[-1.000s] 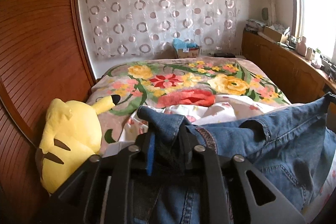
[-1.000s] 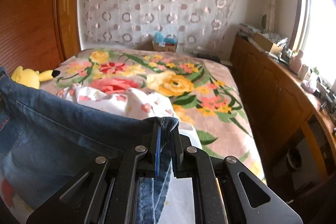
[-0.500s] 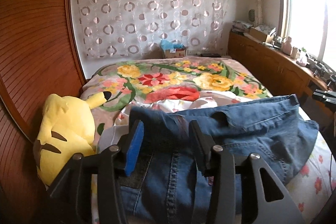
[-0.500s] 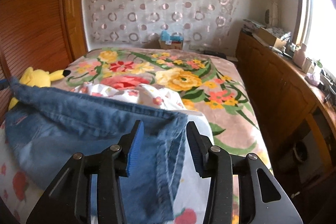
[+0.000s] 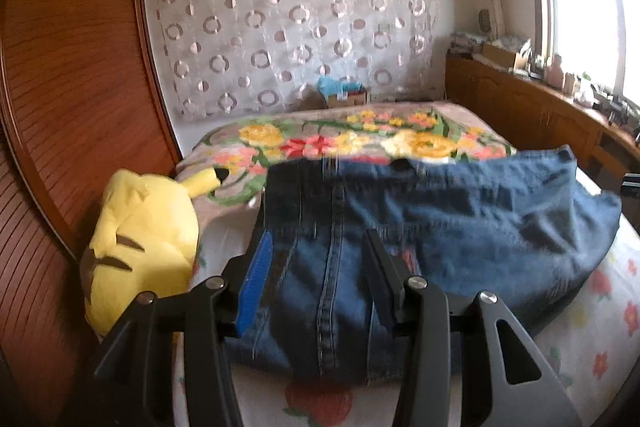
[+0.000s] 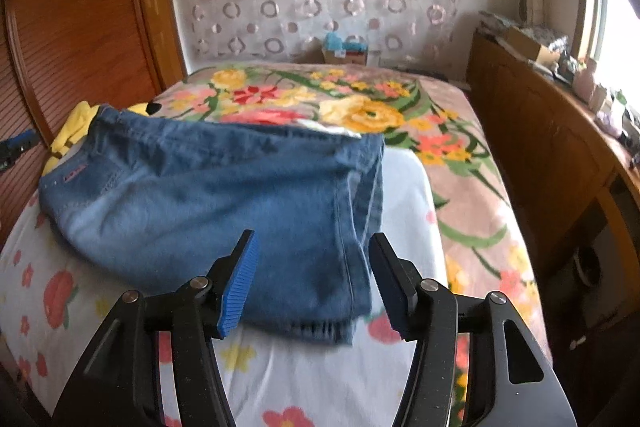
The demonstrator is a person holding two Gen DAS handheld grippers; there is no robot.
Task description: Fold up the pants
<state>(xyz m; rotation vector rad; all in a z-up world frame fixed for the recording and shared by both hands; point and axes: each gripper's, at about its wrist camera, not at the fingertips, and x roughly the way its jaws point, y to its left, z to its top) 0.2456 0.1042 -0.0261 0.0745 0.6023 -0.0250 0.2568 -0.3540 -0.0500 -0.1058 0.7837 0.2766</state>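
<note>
Pants (image 6: 208,195) of blue denim lie folded into a compact bundle on the white flower-printed sheet (image 6: 328,363) at the near end of the bed, their long axis running side to side across the mattress rather than along it; in the right wrist view the stitched, darker band end sits toward the left by the yellow plush toy (image 6: 74,129), while the layered hem edges stack up at the right, just ahead of the right gripper (image 6: 314,287). From the left wrist view the same pants (image 5: 420,227) stretch from just in front of the left gripper (image 5: 316,267) off to the right, a heavy double seam running straight away from the camera between the fingers. Both tongs stand wide apart with nothing clamped: the left gripper's blue pad (image 5: 254,287) and black finger straddle the near edge of the denim without pinching it, and the right gripper hovers just short of the hem corner, fabric showing in the gap but not gripped. Beyond the sheet lies a floral blanket (image 6: 400,115), and at the far foot of the bed a small cardboard box (image 6: 346,55) holds something light blue, too small to identify
</note>
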